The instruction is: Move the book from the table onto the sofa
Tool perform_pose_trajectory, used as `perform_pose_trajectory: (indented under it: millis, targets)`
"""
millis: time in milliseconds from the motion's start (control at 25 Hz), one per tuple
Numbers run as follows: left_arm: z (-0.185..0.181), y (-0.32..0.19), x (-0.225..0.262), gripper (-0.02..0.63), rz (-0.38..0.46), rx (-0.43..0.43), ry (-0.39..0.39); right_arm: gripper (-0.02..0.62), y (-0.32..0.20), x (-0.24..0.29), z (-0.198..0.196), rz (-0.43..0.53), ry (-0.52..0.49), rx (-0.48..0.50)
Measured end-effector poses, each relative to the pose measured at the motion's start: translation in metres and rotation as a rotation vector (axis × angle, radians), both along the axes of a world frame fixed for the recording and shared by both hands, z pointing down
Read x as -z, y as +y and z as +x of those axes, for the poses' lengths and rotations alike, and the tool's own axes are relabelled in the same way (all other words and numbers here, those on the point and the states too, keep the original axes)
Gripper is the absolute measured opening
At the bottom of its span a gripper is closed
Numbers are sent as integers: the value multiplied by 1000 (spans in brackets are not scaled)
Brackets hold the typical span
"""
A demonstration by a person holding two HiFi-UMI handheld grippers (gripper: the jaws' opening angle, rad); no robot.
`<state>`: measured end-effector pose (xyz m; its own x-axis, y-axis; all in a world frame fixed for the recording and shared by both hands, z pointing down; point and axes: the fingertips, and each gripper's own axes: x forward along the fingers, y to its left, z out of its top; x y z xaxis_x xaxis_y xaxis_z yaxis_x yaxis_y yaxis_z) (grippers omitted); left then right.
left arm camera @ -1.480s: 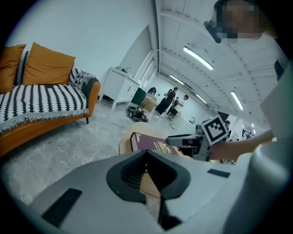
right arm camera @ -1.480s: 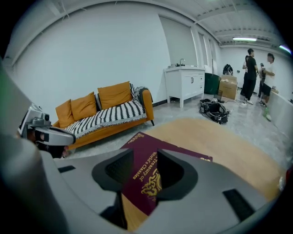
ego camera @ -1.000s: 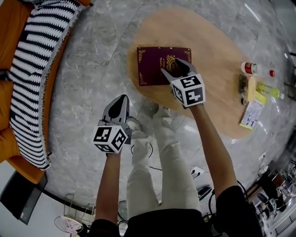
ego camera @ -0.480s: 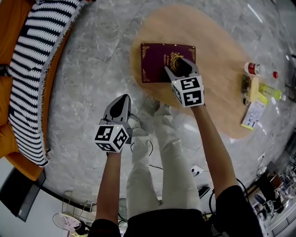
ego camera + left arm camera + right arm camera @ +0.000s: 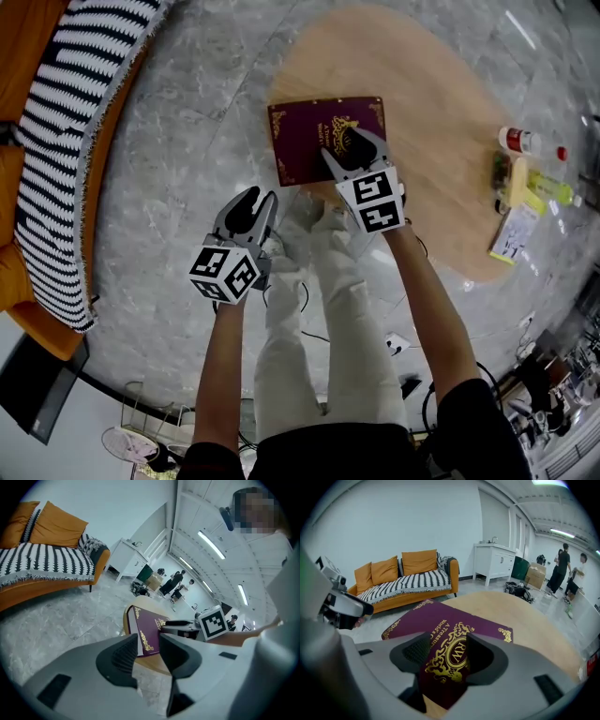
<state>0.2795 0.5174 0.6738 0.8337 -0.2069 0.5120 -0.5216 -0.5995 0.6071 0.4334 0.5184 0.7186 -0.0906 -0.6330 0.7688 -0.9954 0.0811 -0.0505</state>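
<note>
Maroon gold-embossed hardback book (image 5: 305, 145) is framed, unpinched, by the right gripper's (image 5: 347, 145) closing jaws; its near edge should be seized deeply.

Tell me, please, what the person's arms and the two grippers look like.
The left gripper and the right gripper share one design: a pale grey moulded body ending in two curved tongs lined with dark ribbed pads. Each carries a white cube printed with black square markers. The person wears black short sleeves and cream trousers.
</note>
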Motion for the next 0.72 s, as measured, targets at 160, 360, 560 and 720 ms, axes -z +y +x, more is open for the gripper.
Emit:
perform_pose_trajectory:
  millis: [160,360,560,720]
  targets:
    - [-1,9,-9,181,-30,-11,3,253,10,1,-23,-4,5,70]
    - [-6,14,-22,238,-97,15,24,250,20,0,-44,4,9,118]
    - [-7,12,-39,325,-197,81,89,249,28,0,-54,2,15,151]
    - [-6,10,-53,347,-245,95,112,249,33,1,-62,4,14,178]
